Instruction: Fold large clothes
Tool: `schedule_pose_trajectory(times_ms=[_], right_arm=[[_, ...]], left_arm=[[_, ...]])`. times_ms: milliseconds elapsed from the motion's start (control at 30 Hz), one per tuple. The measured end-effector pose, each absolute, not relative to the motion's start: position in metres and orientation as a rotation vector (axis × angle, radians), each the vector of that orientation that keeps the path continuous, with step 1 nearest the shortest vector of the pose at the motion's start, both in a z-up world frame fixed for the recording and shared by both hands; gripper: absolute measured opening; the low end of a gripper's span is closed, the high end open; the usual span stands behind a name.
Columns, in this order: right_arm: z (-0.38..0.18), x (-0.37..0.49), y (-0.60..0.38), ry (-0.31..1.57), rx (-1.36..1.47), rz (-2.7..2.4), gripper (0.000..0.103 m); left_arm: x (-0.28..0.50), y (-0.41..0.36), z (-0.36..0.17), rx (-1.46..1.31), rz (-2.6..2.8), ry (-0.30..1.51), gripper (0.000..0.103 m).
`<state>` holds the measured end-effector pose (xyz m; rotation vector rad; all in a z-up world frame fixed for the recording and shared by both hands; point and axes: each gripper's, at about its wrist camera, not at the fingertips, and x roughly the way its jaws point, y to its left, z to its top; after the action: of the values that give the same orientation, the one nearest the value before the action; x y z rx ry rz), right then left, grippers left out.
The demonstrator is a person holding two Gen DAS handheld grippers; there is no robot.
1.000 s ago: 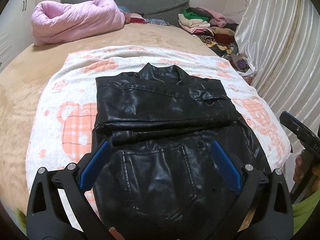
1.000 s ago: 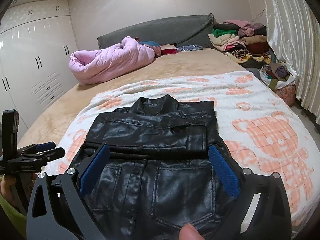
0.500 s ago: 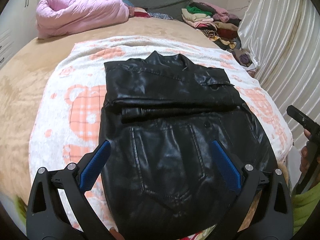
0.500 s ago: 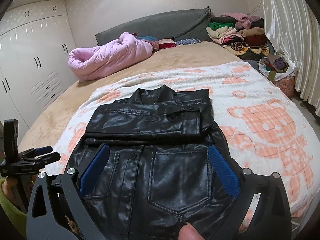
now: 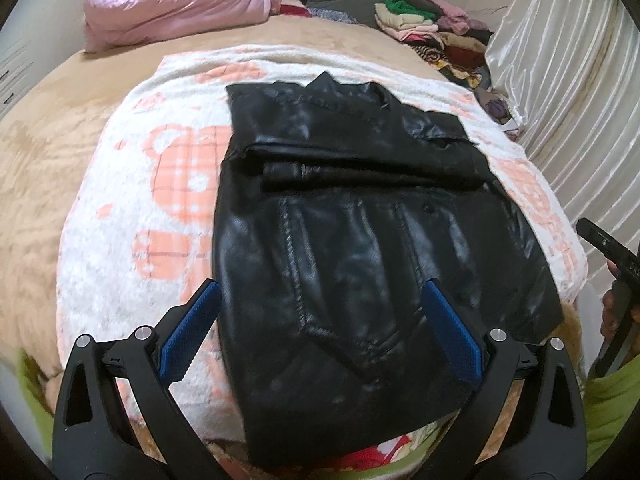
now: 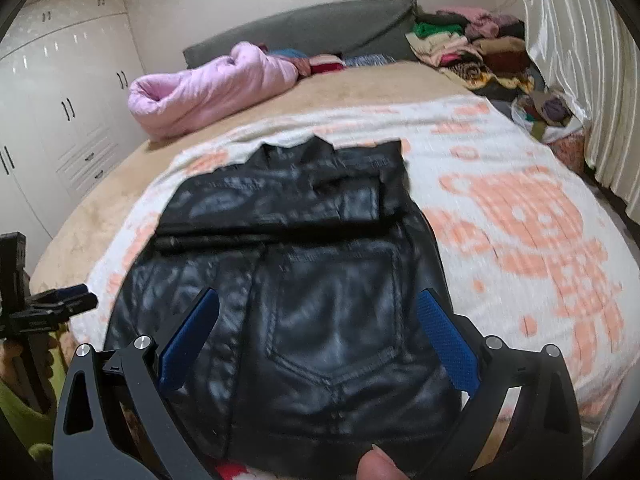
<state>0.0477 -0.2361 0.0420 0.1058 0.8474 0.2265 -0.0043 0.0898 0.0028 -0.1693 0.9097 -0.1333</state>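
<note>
A wide bed (image 5: 60, 128) fills both views. On it lies a white blanket (image 5: 132, 208) with orange bears, and on the blanket a black leather jacket (image 5: 360, 248). The jacket's sleeves lie folded across its chest, below the collar; the lower body is still flat, its hem toward the bed's near edge. By this layout, the fold looks about half done, with the bottom yet to be brought up.

Beyond the jacket sit a pink quilt (image 6: 208, 92) and a clothes pile (image 6: 472, 48).

The left gripper (image 5: 320, 328) and right gripper (image 6: 316, 336) hover over the hem, fingers spread, holding nothing. Nothing blocks them.
</note>
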Motion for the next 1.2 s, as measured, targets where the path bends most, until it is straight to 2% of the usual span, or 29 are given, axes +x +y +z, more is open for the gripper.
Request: schedule_pose_trajectory(times_ms=[833, 867, 933, 1000, 1133, 1167, 1200], right_arm=[[-0.05, 0.031, -0.295, 1.117, 0.183, 0.249, 0.098], [-0.053, 0.031, -0.294, 1.13, 0.179, 0.254, 0.098], [-0.057, 0.031, -0.292, 1.152, 0.173, 0.261, 0.097], [-0.06, 0.03, -0.288, 1.175, 0.147, 0.257, 0.092], [-0.062, 0.027, -0.287, 1.179, 0.107, 0.25, 0.082], [-0.062, 0.026, -0.287, 1.179, 0.098, 0.246, 0.074], [-0.062, 0.024, -0.289, 1.177, 0.098, 0.24, 0.063]], left_arm=[[-0.033, 0.131, -0.069, -0.263, -0.101, 1.061, 0.093], [-0.033, 0.131, -0.069, -0.269, -0.105, 1.057, 0.093], [-0.035, 0.13, -0.068, -0.27, -0.119, 1.051, 0.085], [-0.035, 0.129, -0.069, -0.27, -0.123, 1.056, 0.076], [-0.041, 0.119, -0.073, -0.275, -0.157, 1.071, 0.071], [-0.041, 0.115, -0.073, -0.259, -0.156, 1.071, 0.07], [-0.041, 0.114, -0.073, -0.25, -0.153, 1.072, 0.065]])
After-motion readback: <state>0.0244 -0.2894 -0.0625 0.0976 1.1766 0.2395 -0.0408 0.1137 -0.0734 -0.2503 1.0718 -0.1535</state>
